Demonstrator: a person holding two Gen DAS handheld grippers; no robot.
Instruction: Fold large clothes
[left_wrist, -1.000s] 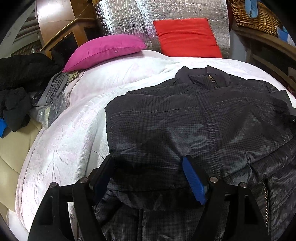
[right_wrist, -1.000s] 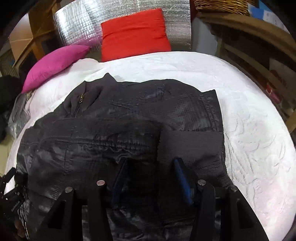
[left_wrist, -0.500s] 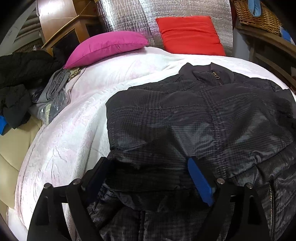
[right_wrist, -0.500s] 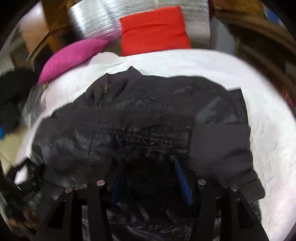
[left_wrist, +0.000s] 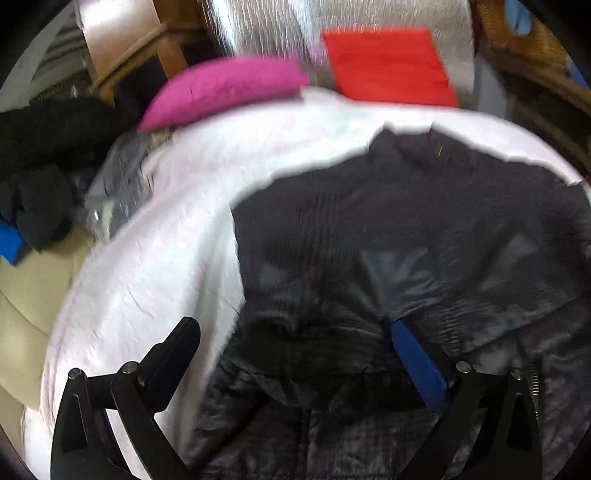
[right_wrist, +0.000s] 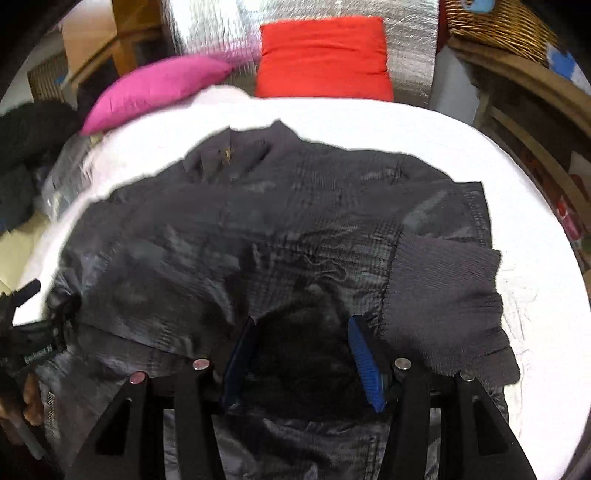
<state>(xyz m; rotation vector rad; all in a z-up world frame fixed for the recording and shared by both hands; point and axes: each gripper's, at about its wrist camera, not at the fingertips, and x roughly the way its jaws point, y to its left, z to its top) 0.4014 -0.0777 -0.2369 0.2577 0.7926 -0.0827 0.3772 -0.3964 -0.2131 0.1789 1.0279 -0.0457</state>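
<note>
A dark grey checked jacket (left_wrist: 388, 229) lies on the white bedspread (left_wrist: 155, 266), collar toward the pillows, sleeves folded across its body. My left gripper (left_wrist: 291, 332) is open over the jacket's lower left edge, fabric between its wide-apart fingers; its left finger (left_wrist: 177, 354) is over the bedspread. My right gripper (right_wrist: 303, 332) is open above the jacket (right_wrist: 258, 221), dark fabric between its fingers. The ribbed cuff (right_wrist: 443, 302) lies just right of its blue-padded finger (right_wrist: 364, 362). The left gripper shows at the left edge of the right wrist view (right_wrist: 33, 325).
A pink pillow (left_wrist: 221, 88) and a red pillow (left_wrist: 388, 62) lean against a silver panel at the bed's head. Dark clothes (left_wrist: 40, 173) are piled left of the bed. A wicker basket (right_wrist: 495, 22) and wooden shelves (right_wrist: 532, 110) stand on the right.
Both grippers have pulled back and shifted. The left one has moved left, so its left finger now shows over the bedspread. The jacket's cuff now lies further right of the right gripper.
</note>
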